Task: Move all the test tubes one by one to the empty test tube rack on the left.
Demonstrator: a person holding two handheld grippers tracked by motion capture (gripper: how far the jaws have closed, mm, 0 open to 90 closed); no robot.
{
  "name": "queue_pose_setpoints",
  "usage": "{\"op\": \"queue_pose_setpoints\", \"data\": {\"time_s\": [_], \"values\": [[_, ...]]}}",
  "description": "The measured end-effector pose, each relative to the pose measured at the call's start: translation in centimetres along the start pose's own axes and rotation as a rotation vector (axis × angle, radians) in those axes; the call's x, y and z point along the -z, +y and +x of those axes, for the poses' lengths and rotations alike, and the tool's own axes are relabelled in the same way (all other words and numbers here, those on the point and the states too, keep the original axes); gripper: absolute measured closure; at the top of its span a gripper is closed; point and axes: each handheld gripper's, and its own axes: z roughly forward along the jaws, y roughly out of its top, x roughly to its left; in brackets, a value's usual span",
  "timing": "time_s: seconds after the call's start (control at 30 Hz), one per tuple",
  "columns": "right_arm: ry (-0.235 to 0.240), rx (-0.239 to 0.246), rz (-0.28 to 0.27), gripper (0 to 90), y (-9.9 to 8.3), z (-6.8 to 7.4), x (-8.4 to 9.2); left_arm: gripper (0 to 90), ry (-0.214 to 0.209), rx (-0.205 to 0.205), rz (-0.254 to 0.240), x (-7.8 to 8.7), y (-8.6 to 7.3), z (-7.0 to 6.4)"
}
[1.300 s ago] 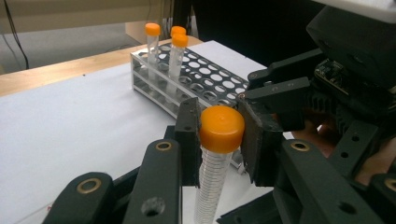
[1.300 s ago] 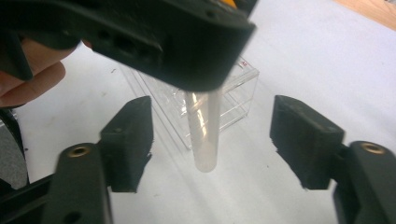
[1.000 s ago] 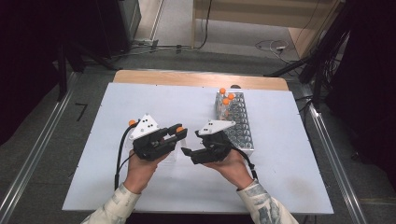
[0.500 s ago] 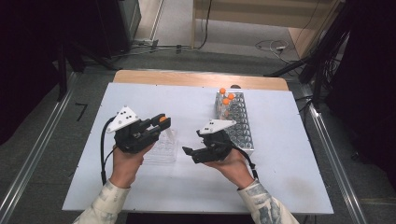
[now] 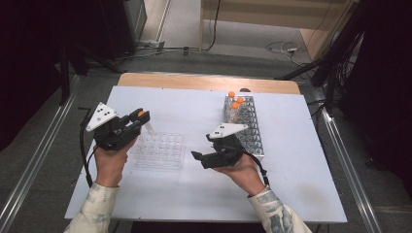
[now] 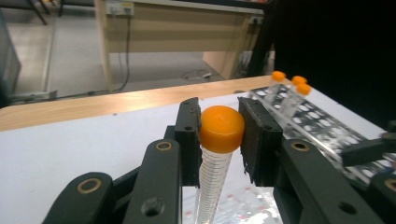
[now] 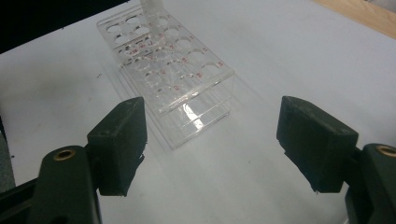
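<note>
An orange-capped tube (image 6: 219, 140) is clamped at its cap by the left gripper (image 5: 137, 118) above the clear rack (image 5: 159, 151) (bench centre-left). The right gripper (image 5: 200, 156) is held wide open.

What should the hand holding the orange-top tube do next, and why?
Probably lower the tube straight down into a hole of the clear rack. The left gripper is shut on it just under the orange cap, tip hanging over the rack, while the right gripper waits open nearby.
</note>
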Motion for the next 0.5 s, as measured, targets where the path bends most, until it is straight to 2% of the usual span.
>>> {"op": "queue_pose_setpoints", "data": {"time_s": [0.23,0.37,0.5], "values": [[-0.005,0.001,0.016,23.0,-0.1,-0.1,-0.3,70.7,0.024,-0.028,0.024,-0.9,-0.9,0.5],[-0.009,0.000,0.009,23.5,-0.1,-0.2,-0.1,70.7,0.053,-0.069,0.044,-1.3,-1.2,0.4],[-0.011,0.003,0.012,23.7,-0.1,-0.1,-0.1,70.7,0.059,-0.075,0.064,-1.5,-1.5,0.5]]}}
